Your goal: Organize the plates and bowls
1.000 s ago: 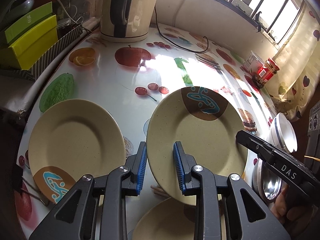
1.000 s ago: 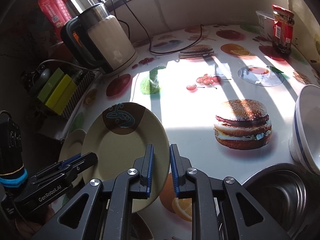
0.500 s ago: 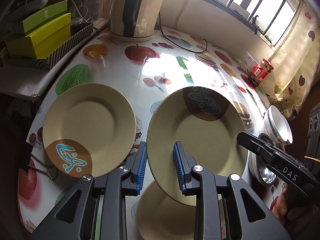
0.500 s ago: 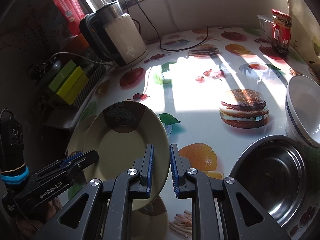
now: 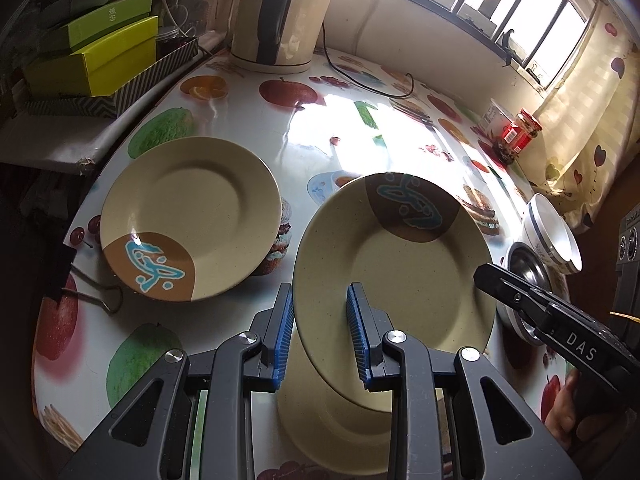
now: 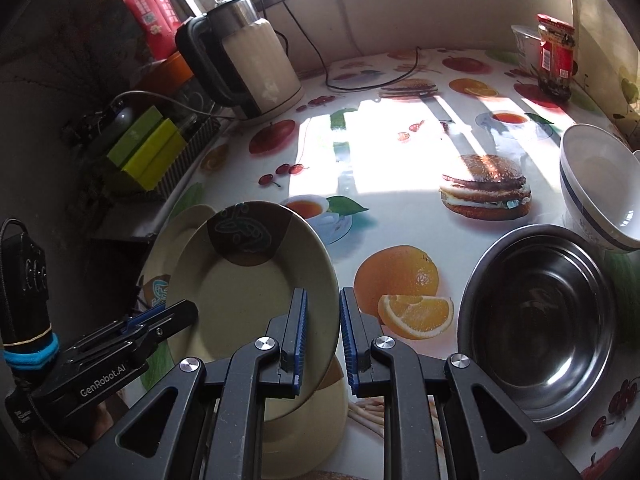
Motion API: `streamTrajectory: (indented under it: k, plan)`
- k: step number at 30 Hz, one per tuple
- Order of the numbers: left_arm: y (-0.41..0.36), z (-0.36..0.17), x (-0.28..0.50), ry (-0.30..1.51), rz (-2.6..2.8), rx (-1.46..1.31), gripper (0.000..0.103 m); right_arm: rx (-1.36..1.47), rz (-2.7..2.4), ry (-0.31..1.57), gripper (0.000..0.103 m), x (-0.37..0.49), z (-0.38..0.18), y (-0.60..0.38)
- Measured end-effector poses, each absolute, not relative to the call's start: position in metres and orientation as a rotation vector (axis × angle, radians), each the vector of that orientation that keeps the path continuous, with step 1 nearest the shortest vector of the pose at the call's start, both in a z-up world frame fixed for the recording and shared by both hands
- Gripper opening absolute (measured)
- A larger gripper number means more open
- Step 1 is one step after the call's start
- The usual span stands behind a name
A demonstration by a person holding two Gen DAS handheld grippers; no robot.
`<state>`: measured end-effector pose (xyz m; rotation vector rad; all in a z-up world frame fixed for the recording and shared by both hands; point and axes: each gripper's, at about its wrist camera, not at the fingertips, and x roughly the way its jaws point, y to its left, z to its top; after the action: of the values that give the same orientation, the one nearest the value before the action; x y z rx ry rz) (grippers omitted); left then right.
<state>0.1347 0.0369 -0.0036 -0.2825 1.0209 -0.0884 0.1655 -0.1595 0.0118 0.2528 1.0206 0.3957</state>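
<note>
Fruit-print table (image 5: 248,360): both the left gripper (image 5: 320,332) and the right gripper (image 6: 322,336) pinch 1 tilted plate (image 5: 394,264), airborne lower centre; second plate (image 5: 332,420) directly beneath, third plate (image 5: 192,216) left.

Two markings can be read, both on gripper bodies. In the left wrist view, the right hand-held gripper (image 5: 486,276) reaching in from the right edge carries "DAS" in white capitals on its black arm. In the right wrist view, the left hand-held gripper (image 6: 188,312) at the lower left bears "GenRobot.AI" in white on its black side (a small label further down its body is too blurred to read). The red jar (image 6: 554,54) near the table's (image 6: 400,160) far right edge has a label, but its print is illegible.
</note>
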Motion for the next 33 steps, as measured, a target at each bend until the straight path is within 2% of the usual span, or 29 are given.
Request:
streamTrajectory:
  k: [33]
  plan:
    - [0.041, -0.027, 0.093, 1.064, -0.066, -0.295, 0.028, 0.214, 0.403, 1.058, 0.017, 0.122, -0.008, -0.150]
